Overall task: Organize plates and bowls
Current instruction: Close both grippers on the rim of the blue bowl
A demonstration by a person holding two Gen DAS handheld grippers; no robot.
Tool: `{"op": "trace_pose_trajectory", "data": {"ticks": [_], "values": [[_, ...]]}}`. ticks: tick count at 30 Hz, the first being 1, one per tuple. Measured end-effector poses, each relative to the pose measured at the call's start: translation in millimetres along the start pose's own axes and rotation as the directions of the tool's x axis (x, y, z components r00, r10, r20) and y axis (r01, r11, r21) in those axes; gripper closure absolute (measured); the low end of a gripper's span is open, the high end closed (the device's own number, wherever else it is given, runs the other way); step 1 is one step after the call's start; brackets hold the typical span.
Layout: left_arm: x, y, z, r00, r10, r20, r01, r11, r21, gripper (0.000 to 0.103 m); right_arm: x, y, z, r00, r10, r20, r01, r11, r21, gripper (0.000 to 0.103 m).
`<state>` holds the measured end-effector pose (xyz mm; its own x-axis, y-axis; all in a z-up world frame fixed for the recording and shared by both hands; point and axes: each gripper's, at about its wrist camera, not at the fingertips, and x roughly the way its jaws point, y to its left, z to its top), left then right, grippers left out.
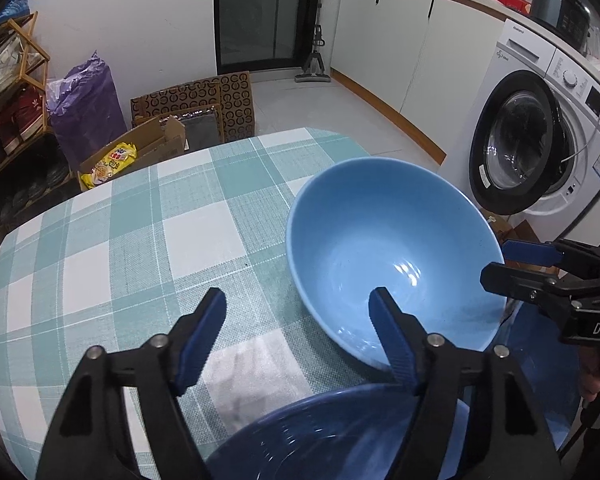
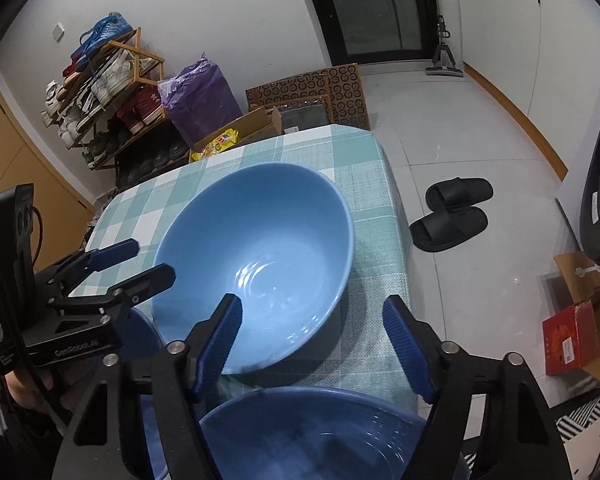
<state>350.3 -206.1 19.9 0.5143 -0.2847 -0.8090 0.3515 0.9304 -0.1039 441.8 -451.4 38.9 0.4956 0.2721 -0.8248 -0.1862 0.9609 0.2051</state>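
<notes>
I had the left tongs (image 1: 298, 292) partly open and gripping nothing. In the left wrist view one pad (image 1: 392, 336) hung inside the light blue bowl (image 1: 392, 248) and the other pad (image 1: 204, 320) hung outside it over the checked worktop (image 1: 140, 240), so the bowl's near rim sat in the gap. I could see no pad pressing on it.

The right tongs (image 2: 313, 299) stood the same way, partly open and empty. In the right wrist view one pad (image 2: 220, 340) was over the bowl's inside at lower centre and the other pad (image 2: 408, 352) was clear of the bowl to the right, above the cloth.

The light blue bowl sat on the worktop in the middle of both views, and looked tipped. A dark blue bowl (image 2: 312, 432) filled the bottom edge of each view, just below the light one. A further dark blue piece (image 2: 140, 340) showed beside it, but I could not tell whether it was a plate or a bowl.
</notes>
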Motion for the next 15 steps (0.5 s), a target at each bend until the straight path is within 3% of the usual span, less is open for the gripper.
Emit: {"op": "trace_pose_trajectory", "data": {"ticks": [4,15], "values": [[4,2,-1,1.0,-0.009,-0.018,0.009,1.0,-0.007,0.052,6,3,2,1.0,0.001,-0.003,-0.001,1.0,-0.009,0.046],[6,-5,1,0.999,-0.045,-0.026,0.046,0.999,0.022,0.081,12,4,2,1.0,-0.017,-0.004,0.017,1.0,-0.024,0.067]]}}
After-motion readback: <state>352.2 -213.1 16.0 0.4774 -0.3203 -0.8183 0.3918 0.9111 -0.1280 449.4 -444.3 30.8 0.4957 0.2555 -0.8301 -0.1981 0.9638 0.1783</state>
